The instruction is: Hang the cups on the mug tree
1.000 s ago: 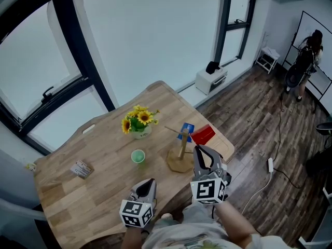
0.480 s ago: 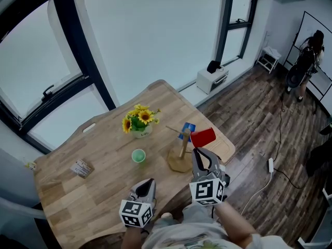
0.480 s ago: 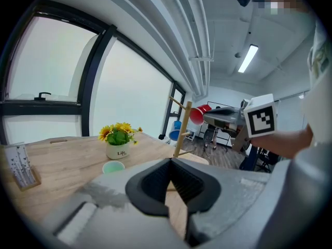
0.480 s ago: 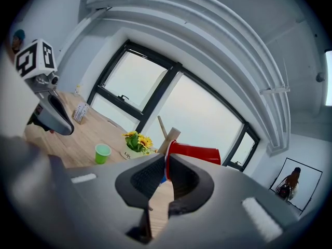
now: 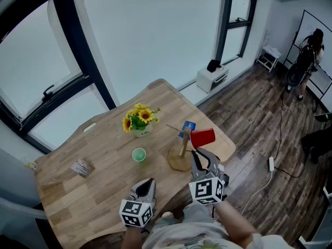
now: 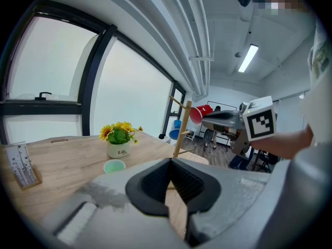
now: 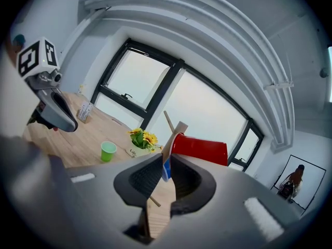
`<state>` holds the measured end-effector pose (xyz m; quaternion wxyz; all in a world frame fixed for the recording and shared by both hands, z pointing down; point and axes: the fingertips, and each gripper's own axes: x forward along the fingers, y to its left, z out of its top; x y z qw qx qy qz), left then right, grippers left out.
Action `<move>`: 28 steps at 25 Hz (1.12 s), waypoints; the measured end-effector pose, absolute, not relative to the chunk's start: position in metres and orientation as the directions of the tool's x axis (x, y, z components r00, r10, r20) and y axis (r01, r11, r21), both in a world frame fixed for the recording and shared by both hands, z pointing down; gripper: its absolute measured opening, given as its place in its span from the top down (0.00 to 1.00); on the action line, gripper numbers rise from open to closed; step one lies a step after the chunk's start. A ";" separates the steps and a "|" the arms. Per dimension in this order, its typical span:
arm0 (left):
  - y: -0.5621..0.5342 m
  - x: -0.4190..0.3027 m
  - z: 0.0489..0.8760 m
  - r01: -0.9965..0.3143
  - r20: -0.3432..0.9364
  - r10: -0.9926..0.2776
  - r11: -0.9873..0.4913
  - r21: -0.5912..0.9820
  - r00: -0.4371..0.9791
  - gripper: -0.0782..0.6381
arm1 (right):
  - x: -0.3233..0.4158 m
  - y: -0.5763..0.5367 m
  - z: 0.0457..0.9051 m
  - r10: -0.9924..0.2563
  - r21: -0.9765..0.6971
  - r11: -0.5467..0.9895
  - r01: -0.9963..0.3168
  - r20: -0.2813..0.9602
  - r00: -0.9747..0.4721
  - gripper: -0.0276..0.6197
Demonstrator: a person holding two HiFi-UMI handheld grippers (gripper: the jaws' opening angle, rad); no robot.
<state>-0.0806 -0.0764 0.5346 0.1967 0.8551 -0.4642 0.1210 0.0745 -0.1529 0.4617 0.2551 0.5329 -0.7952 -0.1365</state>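
In the head view the mug tree [image 5: 182, 148] stands at frame centre on the wooden table [image 5: 104, 191]. A red cup [image 5: 202, 137] lies sideways at its upper right, a blue cup [image 5: 188, 127] is just behind, a green cup [image 5: 138, 154] is upright to its left, and the right gripper [image 5: 199, 154] is just below the red cup. The left gripper view shows the left gripper [image 6: 170, 161] at lower centre, jaws closed together on nothing. In the right gripper view the jaws stand narrowly apart, having just been opening, with nothing pressed between them and the red cup just past their tips, right of centre.
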 end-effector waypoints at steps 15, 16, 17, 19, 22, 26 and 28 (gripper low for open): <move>-0.074 -0.106 0.521 -0.837 0.349 -0.761 -0.500 0.221 0.546 0.89 | 0.038 -0.122 0.450 -0.887 0.500 0.461 -0.733 0.255 -0.384 0.79; -0.073 -0.110 0.521 -0.838 0.349 -0.763 -0.499 0.220 0.545 0.89 | 0.031 -0.119 0.450 -0.882 0.511 0.471 -0.719 0.255 -0.397 0.79; -0.071 -0.113 0.521 -0.839 0.349 -0.763 -0.498 0.220 0.544 0.89 | 0.023 -0.116 0.450 -0.875 0.525 0.482 -0.701 0.255 -0.411 0.79; -0.066 -0.121 0.522 -0.839 0.351 -0.762 -0.498 0.219 0.544 0.89 | 0.006 -0.109 0.452 -0.861 0.559 0.503 -0.659 0.259 -0.438 0.79; -0.060 -0.134 0.524 -0.842 0.357 -0.763 -0.495 0.215 0.540 0.89 | -0.020 -0.102 0.458 -0.840 0.592 0.531 -0.607 0.270 -0.471 0.79; -0.052 -0.154 0.524 -0.848 0.364 -0.766 -0.489 0.207 0.530 0.89 | -0.053 -0.097 0.472 -0.806 0.603 0.575 -0.553 0.304 -0.507 0.79; -0.048 -0.163 0.524 -0.849 0.367 -0.766 -0.488 0.203 0.528 0.89 | -0.070 -0.095 0.481 -0.786 0.610 0.599 -0.518 0.325 -0.526 0.79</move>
